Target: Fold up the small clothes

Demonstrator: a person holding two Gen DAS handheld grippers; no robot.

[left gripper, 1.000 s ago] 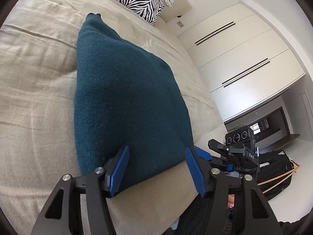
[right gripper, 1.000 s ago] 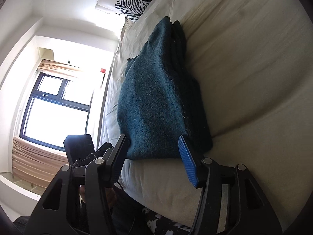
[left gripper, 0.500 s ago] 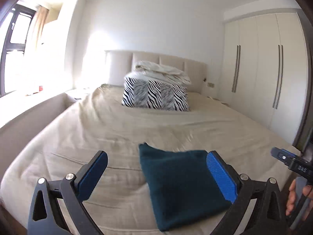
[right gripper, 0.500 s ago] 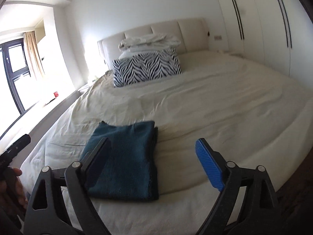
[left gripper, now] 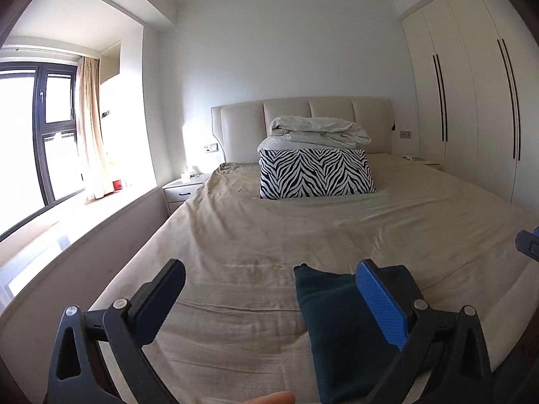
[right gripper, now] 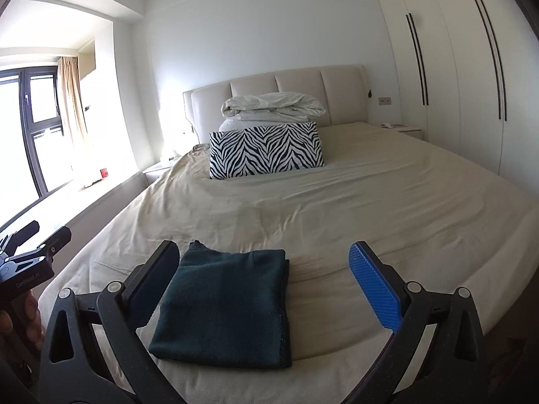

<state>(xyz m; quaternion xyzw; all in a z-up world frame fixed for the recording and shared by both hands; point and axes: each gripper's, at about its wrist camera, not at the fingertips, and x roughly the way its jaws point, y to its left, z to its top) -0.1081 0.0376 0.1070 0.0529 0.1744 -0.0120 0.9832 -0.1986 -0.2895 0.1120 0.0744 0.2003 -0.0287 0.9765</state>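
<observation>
Both your grippers have pulled back from the teal sweater (right gripper: 225, 306). It lies folded in a neat rectangle, at 6 o'clock on the bed (right gripper: 370, 208). Left gripper (left gripper: 269, 306) and right gripper (right gripper: 266, 286) stand wide open, holding nothing.
</observation>
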